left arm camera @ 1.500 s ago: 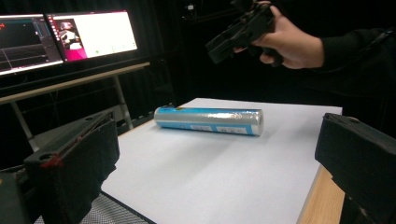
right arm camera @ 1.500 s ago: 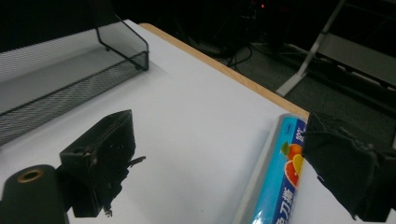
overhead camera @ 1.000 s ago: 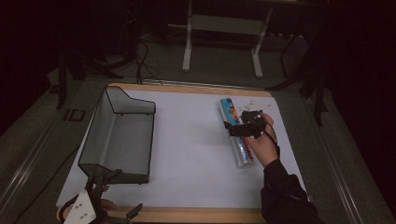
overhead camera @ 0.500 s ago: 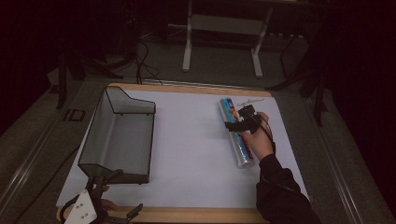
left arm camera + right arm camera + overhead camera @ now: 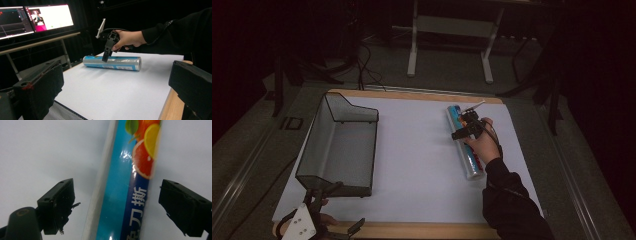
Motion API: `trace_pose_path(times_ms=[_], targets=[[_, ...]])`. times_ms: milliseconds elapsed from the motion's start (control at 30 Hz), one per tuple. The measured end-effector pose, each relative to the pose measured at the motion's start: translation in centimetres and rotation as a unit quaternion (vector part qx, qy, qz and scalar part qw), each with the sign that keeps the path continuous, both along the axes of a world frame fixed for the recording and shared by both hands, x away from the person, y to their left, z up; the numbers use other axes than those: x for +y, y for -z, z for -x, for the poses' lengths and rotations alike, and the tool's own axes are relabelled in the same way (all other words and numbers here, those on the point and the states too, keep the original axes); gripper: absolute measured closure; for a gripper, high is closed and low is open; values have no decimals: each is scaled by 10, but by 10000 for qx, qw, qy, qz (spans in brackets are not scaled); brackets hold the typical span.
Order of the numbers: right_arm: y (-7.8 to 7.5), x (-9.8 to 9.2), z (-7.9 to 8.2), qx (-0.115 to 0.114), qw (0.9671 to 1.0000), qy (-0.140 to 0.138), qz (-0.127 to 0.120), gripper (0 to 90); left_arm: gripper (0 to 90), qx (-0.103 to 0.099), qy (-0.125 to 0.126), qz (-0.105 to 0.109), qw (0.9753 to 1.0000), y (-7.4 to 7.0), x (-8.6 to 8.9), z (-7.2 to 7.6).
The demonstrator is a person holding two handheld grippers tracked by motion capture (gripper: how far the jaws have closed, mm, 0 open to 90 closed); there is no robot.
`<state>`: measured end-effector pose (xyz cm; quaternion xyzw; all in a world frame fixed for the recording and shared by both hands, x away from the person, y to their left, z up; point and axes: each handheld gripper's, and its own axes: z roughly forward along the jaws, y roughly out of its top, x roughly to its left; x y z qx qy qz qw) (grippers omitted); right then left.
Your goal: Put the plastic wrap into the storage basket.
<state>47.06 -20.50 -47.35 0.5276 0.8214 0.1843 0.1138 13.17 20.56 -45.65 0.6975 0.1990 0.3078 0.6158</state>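
The right gripper (image 5: 460,131) hung over the far half of the long film-wrapped roll with the blue, citrus-printed label (image 5: 465,143), its black jaws spread wide with one on either side of the roll and, as the right gripper view showed, clear of it on both flanks. The roll (image 5: 122,185) lay flat on the white sheet covering the bench (image 5: 422,165), near the right edge and running from the far right corner toward the near side. By that picture the grasp looked lined up but not made: closing on the roll and lifting it were left to do, and the dark wire-mesh tray (image 5: 339,147) along the left edge of the bench, a likely place for it, held nothing. The left gripper (image 5: 319,220) waited at the near left corner, jaws apart and holding nothing. The right gripper view gave the printed label and the gaps beside the roll; the left gripper view gave the roll (image 5: 112,63) side-on, resting on the sheet with the right gripper (image 5: 105,56) just above it, and lit monitors (image 5: 48,16) behind.
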Motion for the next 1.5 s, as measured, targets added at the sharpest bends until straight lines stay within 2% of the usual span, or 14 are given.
trace_pose_path(times_ms=[33, 133, 200, 233, 267, 367, 433, 600, 733, 933, 1033, 1067, 1300, 1500], targets=[[0, 0, 0, 0, 10000, 0, 0, 133, 6, 0, 0, 0, 10000, 0, 0, 0], [3, 3, -9, 384, 9992, -10, 111, 102, 6, 11, 13, -51, 10000, 1, -1, -1], [3, 4, -10, 408, 9990, -2, 183, 102, 6, 10, 28, -33, 10000, 1, -1, -1], [3, 7, -13, 547, 9982, 42, 226, 102, 6, 8, 25, -30, 10000, 1, -1, 0], [3, 7, -13, 547, 9982, 42, 226, 102, 6, 4, 24, -21, 10000, 1, -1, 0], [7, 8, -20, 861, 9954, 300, 302, 139, 6, 1, 25, 6, 10000, 1, -1, 0], [7, 8, -20, 861, 9954, 300, 302, 139, 6, 8, 27, -1, 10000, 1, -1, 0], [16, 8, -25, 1177, 9914, 437, 369, 198, 6, 8, 35, -39, 10000, 1, -1, 0], [19, 10, -27, 1260, 9896, 468, 517, 263, 6, 21, 42, -42, 10000, 2, -1, 0], [23, 12, -33, 1443, 9859, 600, 601, 277, 6, 8, 34, -43, 10000, 2, -1, 0], [24, 13, -34, 1465, 9855, 592, 624, 277, 6, 6, 35, -41, 10000, 2, -1, 0], [26, 14, -35, 1452, 9858, 445, 711, 276, 6, 8, 37, -47, 10000, 2, -1, 0], [32, 14, -35, 1538, 9843, 559, 659, 287, 6, 1, 39, -62, 10000, 2, -2, 1], [28, 11, -35, 1530, 9836, 777, 550, 311, 6, 15, 11, -69, 10000, 2, -1, 0]])
